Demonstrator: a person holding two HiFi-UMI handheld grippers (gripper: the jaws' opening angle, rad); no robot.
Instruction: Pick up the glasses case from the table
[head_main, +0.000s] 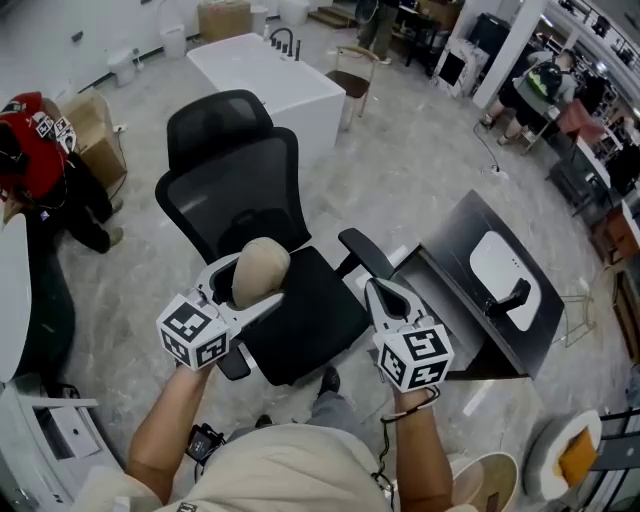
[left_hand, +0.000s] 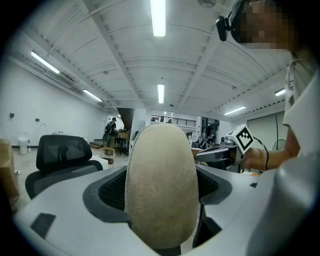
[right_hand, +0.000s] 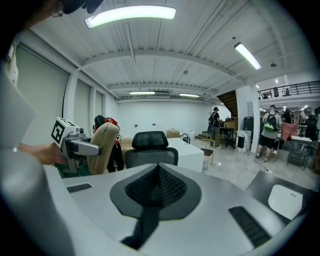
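Left gripper (head_main: 257, 284): jaws clamped on the beige glasses case (head_main: 262, 262), above a black office chair (head_main: 240, 190). Right gripper (head_main: 383, 293): jaws together, empty, near the dark bench (head_main: 455, 250).

It was a big open office. A black office chair (head_main: 245, 190) stood on the gray floor (head_main: 420, 160). Behind the chair was a white desk (head_main: 265, 72), with more people working farther back. Long lights (right_hand: 130, 14) hung high above the chair.
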